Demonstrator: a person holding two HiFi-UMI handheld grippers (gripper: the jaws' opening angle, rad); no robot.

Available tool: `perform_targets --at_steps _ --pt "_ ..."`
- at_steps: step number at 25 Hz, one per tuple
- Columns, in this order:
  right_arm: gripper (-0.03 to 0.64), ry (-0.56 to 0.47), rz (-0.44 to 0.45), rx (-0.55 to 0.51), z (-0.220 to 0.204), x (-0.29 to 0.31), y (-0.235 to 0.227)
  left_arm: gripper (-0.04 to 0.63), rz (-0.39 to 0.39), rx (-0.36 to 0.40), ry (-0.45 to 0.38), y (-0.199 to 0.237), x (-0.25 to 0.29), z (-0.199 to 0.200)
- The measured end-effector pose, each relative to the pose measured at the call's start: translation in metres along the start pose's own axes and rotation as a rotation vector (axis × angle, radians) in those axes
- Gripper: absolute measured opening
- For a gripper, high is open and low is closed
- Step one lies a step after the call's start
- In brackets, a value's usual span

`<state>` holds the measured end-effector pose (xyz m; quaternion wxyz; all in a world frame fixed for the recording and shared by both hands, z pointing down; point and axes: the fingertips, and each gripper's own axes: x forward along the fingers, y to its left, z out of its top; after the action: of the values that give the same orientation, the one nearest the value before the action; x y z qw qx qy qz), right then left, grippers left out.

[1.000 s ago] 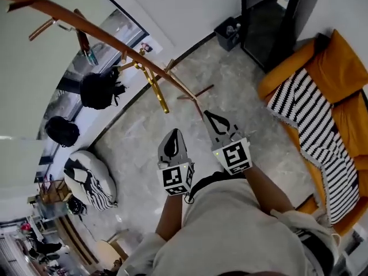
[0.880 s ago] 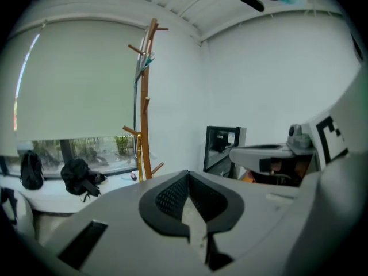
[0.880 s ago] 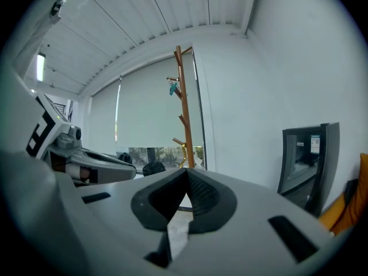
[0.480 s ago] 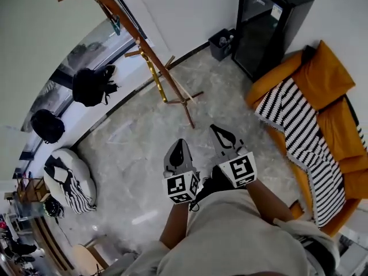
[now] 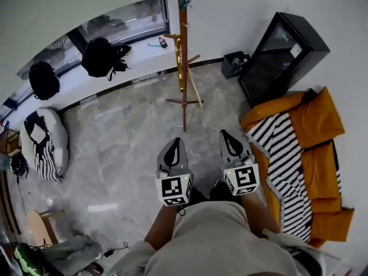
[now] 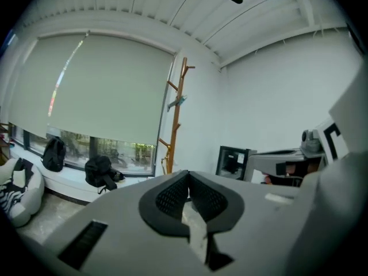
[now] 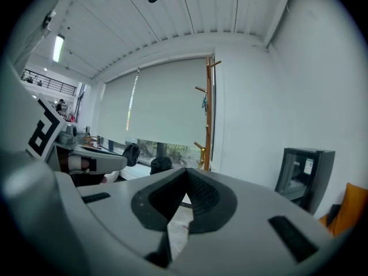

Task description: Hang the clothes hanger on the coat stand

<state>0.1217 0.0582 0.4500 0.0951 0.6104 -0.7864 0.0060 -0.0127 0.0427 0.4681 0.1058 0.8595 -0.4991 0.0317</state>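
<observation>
The wooden coat stand [image 5: 183, 50] stands upright on the grey stone floor [image 5: 126, 137], next to the white wall and beside the window. A gold-coloured piece [image 5: 179, 62] hangs against its pole at the lower pegs, and a small teal item [image 5: 185, 2] sits higher up. Both are too small to make out their shape.

The stand is straight ahead of both claws and well apart from them. In the head view its foot falls between the lines of the two.

The left claw [image 5: 174, 142] is closed tip to tip with nothing between its pads. The right claw [image 5: 226, 134] is closed and empty as well. The two are held side by side, pointing roughly level toward the stand.

A black cabinet [image 5: 282, 56] stands to the right of the stand. An orange sofa [image 5: 322, 125] with a striped blanket [image 5: 282, 165] lies nearer on the right.
</observation>
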Motion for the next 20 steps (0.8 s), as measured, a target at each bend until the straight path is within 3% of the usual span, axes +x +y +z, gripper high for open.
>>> perform_targets --at_steps 9,16,20 --pt "0.005 -0.162 0.094 -0.083 0.084 -0.012 0.018 0.011 0.181 0.031 -0.113 0.031 -0.036 0.053" --pt "0.005 -0.212 0.126 -0.117 0.097 -0.047 -0.003 0.011 0.106 0.153 -0.193 -0.04 -0.026 0.084" --pt "0.005 -0.235 0.146 -0.084 0.102 -0.057 -0.012 0.011 0.054 0.134 -0.211 -0.072 -0.017 0.087"
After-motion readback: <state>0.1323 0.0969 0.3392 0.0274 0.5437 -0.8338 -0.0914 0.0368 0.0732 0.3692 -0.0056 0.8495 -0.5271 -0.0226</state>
